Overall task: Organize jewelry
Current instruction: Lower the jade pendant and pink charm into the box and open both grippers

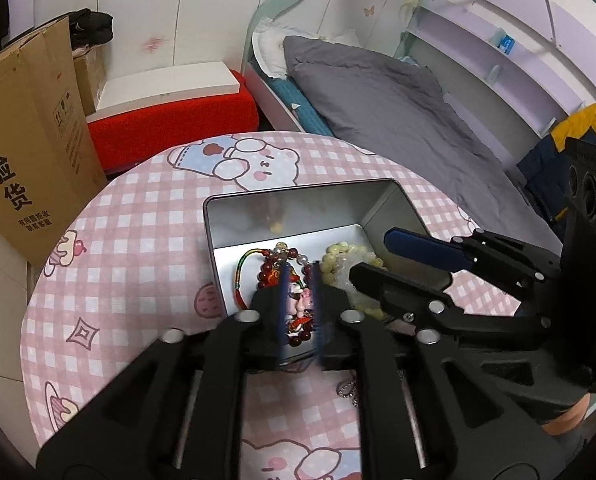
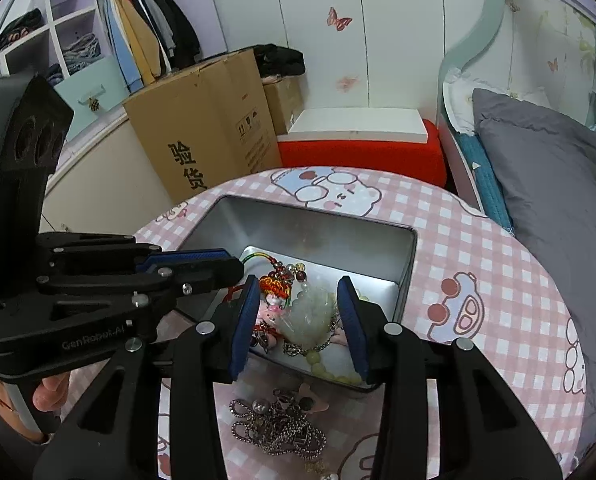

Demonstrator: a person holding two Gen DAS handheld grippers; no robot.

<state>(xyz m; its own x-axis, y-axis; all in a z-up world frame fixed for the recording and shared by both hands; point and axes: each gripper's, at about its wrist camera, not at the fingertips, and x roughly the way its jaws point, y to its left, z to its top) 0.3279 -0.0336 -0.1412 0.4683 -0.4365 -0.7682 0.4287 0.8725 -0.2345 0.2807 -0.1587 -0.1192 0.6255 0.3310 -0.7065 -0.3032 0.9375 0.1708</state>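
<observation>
An open silver tin point(image 1: 298, 196) sits on the round table with the pink checked cloth point(image 1: 130, 240). Inside it lie a dark red bead bracelet point(image 1: 270, 270), a pink doll charm point(image 1: 301, 300) and pale yellow beads point(image 1: 345, 250). My left gripper point(image 1: 301, 270) points down into the tin, its jaws slightly apart, with the doll charm lying between them. My right gripper point(image 2: 298, 282) stands open over the tin point(image 2: 305, 216), straddling a pale translucent bead bundle point(image 2: 309, 316) without touching it. A tangle of silver ball chains point(image 2: 278, 428) lies on the cloth in front of the tin.
A tall cardboard box point(image 1: 30, 160) stands left of the table. Behind the table is a red stool with a white board point(image 1: 170, 120). A bed with a grey quilt point(image 1: 397, 120) runs along the right. A hand point(image 2: 50, 392) holds the left gripper's handle.
</observation>
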